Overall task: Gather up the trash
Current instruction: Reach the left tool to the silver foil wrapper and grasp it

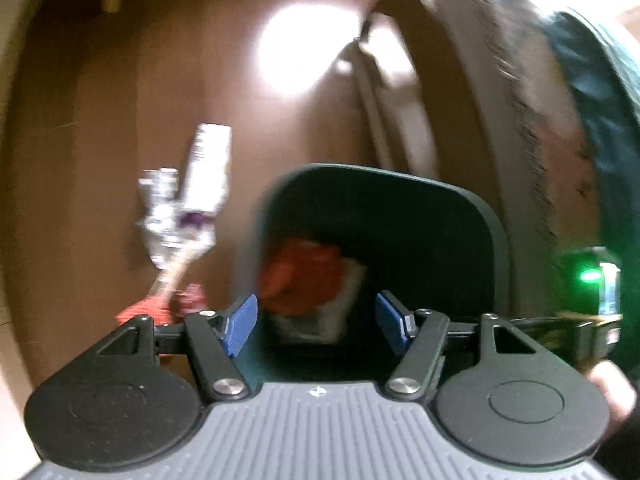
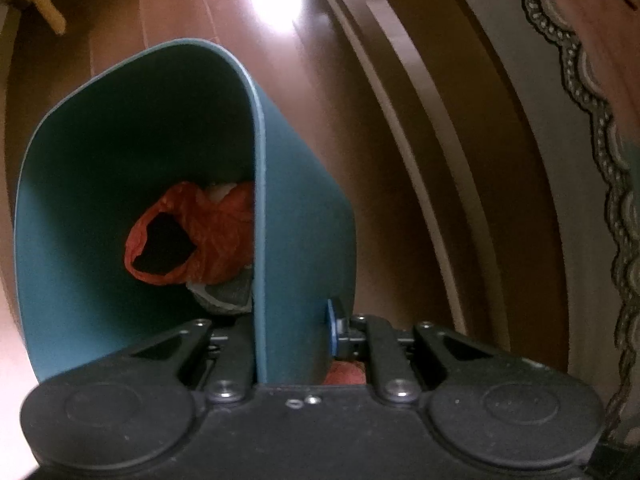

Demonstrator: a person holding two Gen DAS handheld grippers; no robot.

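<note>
The right tongs [image 2: 294, 330] clamp the wall of the teal bin [image 2: 136, 152], which holds a red bag [image 2: 192, 236]; the left tongs [image 1: 316, 320] hang wide open and empty over its mouth. Wrappers [image 1: 188, 204] lie on the floor left of the bin. Gripped by one wall, the bin could tip and spill.

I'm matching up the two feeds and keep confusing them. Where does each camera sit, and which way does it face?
Left wrist: on the left gripper, open over the teal bin, facing its mouth and wrappers on the floor; thumb at right edge.
Right wrist: on the right gripper, clamping the bin's wall, facing inside.
Shared: the bin and orange bag.
</note>
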